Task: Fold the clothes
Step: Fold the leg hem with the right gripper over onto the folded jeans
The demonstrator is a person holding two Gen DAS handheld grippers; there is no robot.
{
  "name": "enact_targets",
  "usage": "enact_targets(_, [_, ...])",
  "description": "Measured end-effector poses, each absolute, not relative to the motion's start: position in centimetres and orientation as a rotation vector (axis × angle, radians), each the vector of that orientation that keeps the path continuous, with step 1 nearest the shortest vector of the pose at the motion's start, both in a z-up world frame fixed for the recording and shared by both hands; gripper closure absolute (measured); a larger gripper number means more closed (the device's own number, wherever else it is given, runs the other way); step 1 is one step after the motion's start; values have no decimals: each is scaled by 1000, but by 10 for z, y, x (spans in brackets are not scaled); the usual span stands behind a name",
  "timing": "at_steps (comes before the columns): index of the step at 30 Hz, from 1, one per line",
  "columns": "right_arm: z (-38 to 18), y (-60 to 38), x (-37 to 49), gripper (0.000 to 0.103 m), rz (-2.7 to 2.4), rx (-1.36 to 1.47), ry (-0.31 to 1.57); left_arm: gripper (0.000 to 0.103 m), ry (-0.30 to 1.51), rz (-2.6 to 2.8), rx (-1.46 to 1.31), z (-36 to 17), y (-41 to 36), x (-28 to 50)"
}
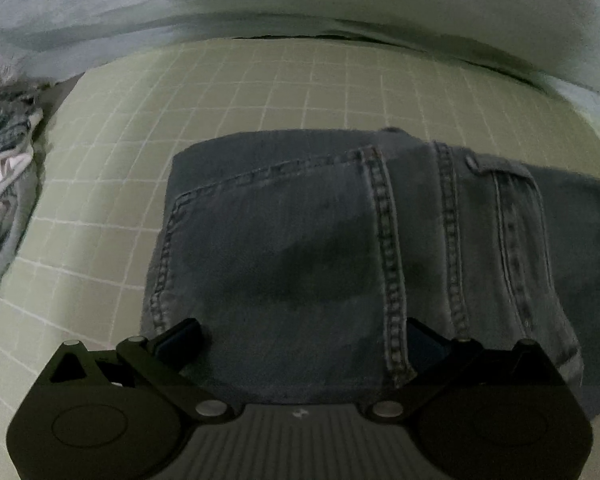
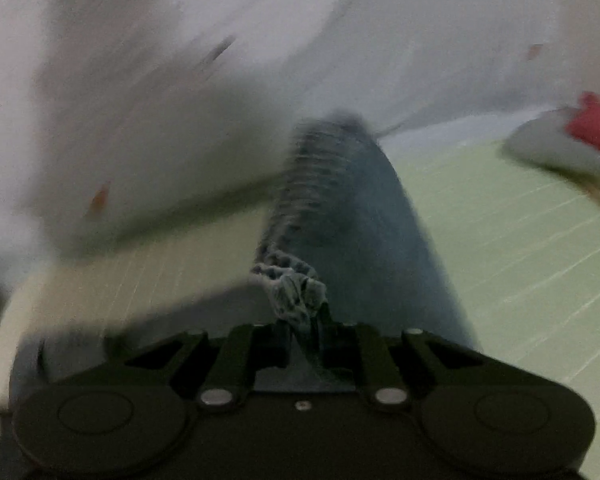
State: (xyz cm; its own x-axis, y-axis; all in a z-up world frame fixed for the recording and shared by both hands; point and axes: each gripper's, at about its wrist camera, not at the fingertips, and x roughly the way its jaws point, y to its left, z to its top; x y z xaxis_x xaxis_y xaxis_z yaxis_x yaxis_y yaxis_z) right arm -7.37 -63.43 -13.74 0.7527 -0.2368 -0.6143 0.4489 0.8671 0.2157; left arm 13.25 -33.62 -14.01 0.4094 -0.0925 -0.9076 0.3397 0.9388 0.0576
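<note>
Left wrist view looks down on a pair of blue denim jeans with heavy double-stitched seams (image 1: 300,240), lying flat on a pale green cutting mat ruled with a white grid (image 1: 260,88); the left gripper (image 1: 300,344) hovers low over the near edge of the cloth, its fingers spread wide to either side of a seam and clamping nothing. Right wrist view, badly blurred, shows the right gripper (image 2: 304,344) pinched tight on a frayed denim hem (image 2: 296,288), with the leg running straight away from it along its own line of sight and lifted off the mat. So the garment's long axis lies between the two grippers, the right holding one end and the left nearer the broad seat part. Judging from this, a fold would carry the held end toward the left gripper's side.
</note>
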Motion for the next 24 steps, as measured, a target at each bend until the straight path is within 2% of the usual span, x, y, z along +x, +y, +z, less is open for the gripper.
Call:
enact_targets(2, [-160,-606,-74,91,-321,314,716,0,1110,-283,257,-139,-332,128])
enact_targets(5, [-177,-585,-81,90,-326,323,775,0,1106,-287,238,-141,-324,124])
enact_targets(9, [-165,-589,-75,88,-345,298,803,0,1101,-301,230,-144,-321,124])
enact_targets(12, [-158,-588,-73,79,-372,311,794,0,1099,-307,233,-147,-321,127])
enact_targets(16, [-150,-562,-70,60,-365,189,774,0,1095,-315,237,-151,-322,131])
enact_targets(20, [-142,-544,-59,50,-339,91,733,0,1092,-323,241,-155,-322,135])
enact_targets(22, [-141,-539,-51,39,-325,46,724,0,1090,-327,243,-157,-323,137])
enact_targets(24, [-143,-536,-39,35,-313,5,729,0,1087,-330,242,-158,-322,137])
